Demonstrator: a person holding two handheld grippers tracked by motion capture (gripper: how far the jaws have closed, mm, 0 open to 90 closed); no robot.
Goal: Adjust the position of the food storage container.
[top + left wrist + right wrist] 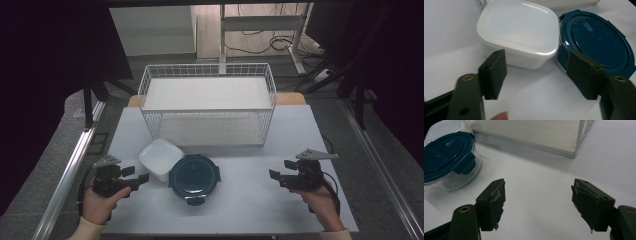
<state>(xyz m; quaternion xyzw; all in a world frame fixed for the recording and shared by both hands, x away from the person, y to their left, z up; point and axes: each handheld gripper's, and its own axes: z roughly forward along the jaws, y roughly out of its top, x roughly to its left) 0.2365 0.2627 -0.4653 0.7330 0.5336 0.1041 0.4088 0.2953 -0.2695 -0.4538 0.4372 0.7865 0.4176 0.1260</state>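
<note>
High view: my left claw (141, 176) gapes empty at the white tub's (160, 158) eight o'clock; right claw (276, 175) gapes empty too.

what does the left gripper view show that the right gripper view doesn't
Left gripper view: the white square container close up, lid on, touching the blue-lidded round container, and a fingertip at the bottom edge. Right gripper view: the wire rack, its wooden shelf, and the round container's clear wall and clip. Both: the white table, the blue lid, open black jaws with nothing between.
</note>
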